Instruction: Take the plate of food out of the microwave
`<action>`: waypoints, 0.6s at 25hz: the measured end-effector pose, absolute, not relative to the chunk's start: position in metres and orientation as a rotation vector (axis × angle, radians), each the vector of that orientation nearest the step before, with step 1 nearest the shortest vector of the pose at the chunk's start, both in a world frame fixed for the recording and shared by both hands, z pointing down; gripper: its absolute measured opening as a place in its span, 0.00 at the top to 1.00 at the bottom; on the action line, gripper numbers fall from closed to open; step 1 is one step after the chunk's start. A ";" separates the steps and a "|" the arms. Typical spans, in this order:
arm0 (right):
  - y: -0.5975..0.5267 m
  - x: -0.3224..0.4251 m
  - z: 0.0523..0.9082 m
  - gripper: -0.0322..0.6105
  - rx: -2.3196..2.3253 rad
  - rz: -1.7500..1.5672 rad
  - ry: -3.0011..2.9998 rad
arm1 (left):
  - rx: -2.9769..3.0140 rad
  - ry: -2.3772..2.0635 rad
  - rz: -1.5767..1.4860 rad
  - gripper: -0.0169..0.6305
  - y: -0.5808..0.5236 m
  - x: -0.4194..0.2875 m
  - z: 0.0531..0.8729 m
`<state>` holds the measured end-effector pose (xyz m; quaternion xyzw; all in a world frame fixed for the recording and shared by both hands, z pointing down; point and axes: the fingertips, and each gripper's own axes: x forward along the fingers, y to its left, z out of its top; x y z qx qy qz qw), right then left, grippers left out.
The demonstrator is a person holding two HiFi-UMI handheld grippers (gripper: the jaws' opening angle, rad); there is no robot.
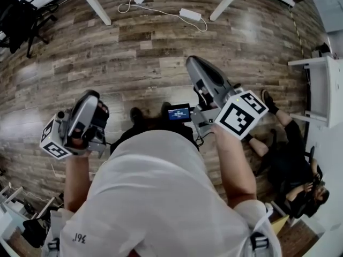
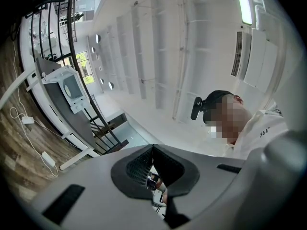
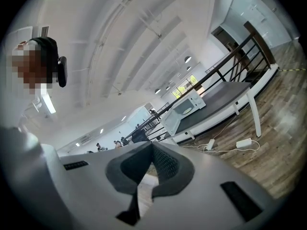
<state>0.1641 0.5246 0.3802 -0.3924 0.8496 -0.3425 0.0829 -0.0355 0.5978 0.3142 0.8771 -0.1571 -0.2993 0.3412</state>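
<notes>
Left gripper (image 2: 153, 147) and right gripper (image 3: 152, 144) each had jaws pressed together on nothing. The microwave (image 3: 185, 110) stood well apart on a grey table (image 3: 225, 97), its plate unseen; walking closer before parting any jaws seemed wisest

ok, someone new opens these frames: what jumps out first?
In the head view, the left gripper and right gripper are both shut and empty, held out over the wood floor. The white microwave stands far off on a dark table, as the right gripper view shows.
</notes>
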 end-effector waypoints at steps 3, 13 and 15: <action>0.524 0.164 0.376 0.95 -1.179 -1.047 2.530 | 2.271 -0.413 -0.782 0.97 0.597 -0.036 0.309; 0.515 0.180 0.385 0.95 -1.149 -1.085 2.538 | 2.265 -0.438 -0.794 0.97 0.586 -0.014 0.319; 0.516 0.187 0.389 0.95 -1.147 -1.100 2.546 | 2.257 -0.448 -0.795 0.97 0.585 -0.008 0.321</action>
